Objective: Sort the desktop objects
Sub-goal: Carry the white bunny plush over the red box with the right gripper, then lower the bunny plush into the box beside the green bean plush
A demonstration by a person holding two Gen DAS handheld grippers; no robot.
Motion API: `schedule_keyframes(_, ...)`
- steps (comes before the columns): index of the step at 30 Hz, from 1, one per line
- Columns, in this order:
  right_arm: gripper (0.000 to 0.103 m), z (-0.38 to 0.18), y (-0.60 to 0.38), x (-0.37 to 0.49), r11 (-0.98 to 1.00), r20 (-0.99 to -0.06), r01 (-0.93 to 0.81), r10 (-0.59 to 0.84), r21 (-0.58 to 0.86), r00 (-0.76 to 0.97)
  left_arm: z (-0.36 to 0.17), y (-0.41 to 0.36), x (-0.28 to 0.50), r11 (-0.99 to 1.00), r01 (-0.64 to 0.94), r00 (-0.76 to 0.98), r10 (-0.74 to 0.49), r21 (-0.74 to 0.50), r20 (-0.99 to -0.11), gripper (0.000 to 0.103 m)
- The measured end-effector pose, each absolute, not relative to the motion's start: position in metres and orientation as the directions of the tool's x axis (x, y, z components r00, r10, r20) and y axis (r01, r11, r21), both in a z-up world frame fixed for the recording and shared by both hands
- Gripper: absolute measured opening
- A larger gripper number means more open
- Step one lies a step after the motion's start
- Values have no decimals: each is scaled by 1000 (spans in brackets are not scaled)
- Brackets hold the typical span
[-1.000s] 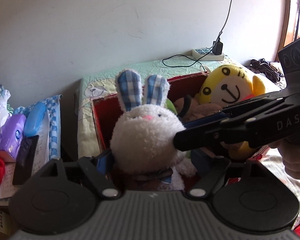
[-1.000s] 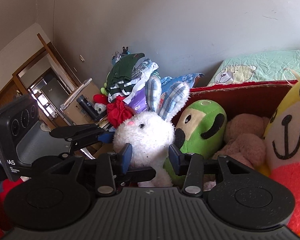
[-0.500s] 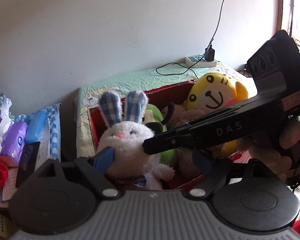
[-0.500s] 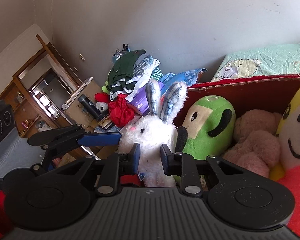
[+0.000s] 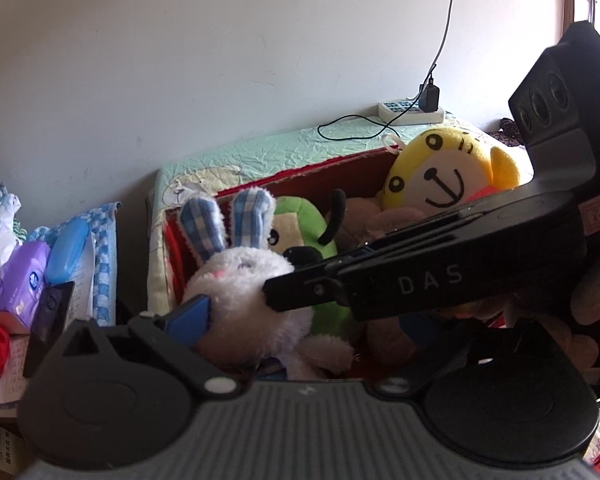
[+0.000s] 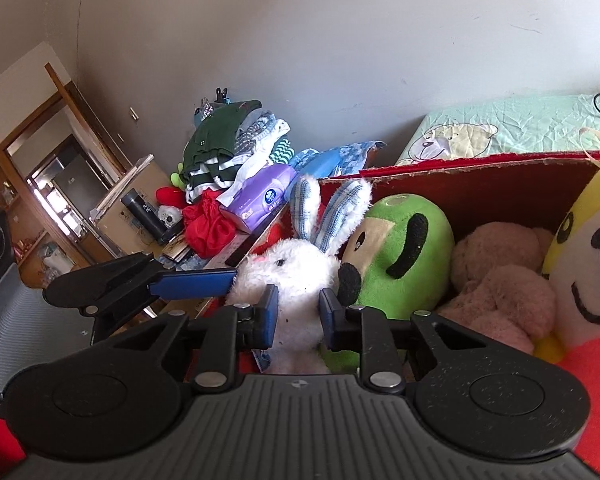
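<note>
A white bunny (image 5: 244,292) with blue checked ears sits at the left end of a red box (image 5: 320,166), beside a green plush (image 5: 300,220). In the right wrist view my right gripper (image 6: 298,316) is shut on the bunny (image 6: 292,264), its blue pads pressing the body from both sides. My left gripper (image 5: 304,320) stands open wide around the bunny, its left pad (image 5: 192,314) against the fur. Its right finger is hidden behind the right gripper's body. The box (image 6: 460,160) also holds a yellow plush (image 6: 588,264) and a pink plush (image 6: 500,272).
Left of the box lie a purple tissue pack (image 5: 20,276), a blue case (image 5: 66,256), red cloth (image 6: 208,224) and a clothes pile (image 6: 224,148). A power strip (image 5: 410,112) with a cable sits on the green cloth behind. A hand (image 5: 592,288) holds the right gripper.
The right gripper's fingers have closed in on the bunny's body. The left gripper has drawn back, so the bunny looks smaller and lower in its view.
</note>
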State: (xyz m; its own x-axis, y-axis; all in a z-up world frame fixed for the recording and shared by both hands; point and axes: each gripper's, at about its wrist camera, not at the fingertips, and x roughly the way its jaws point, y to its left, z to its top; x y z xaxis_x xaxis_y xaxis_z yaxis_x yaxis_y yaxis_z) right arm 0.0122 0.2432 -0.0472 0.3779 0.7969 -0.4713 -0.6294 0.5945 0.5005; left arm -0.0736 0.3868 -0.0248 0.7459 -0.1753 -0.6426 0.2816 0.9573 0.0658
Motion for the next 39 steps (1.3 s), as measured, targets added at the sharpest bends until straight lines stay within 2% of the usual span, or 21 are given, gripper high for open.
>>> schedule_keyframes(9, 25, -46, 232, 11, 557, -422, -595, 830, 579, 366, -29, 391, -78, 961, 271, 747, -170, 61, -643, 100)
schedule_keyframes(18, 20, -47, 245, 15, 615, -468, -566, 787, 549, 402, -35, 387, -65, 968, 240, 747, -132, 79, -652, 101)
schedule_keyframes(30, 23, -46, 243, 18, 621, -477, -577, 781, 530, 403, -37, 388, -58, 973, 222, 749, -124, 70, -651, 102)
schedule_keyframes(35, 23, -45, 246, 17, 630, -485, -580, 773, 516, 408, -34, 391, -63, 972, 219, 754, -116, 81, -646, 98)
schedule_keyframes(39, 22, -41, 254, 19, 664, -513, -573, 742, 480, 431, -29, 396, -70, 974, 222, 754, -149, 34, -640, 98)
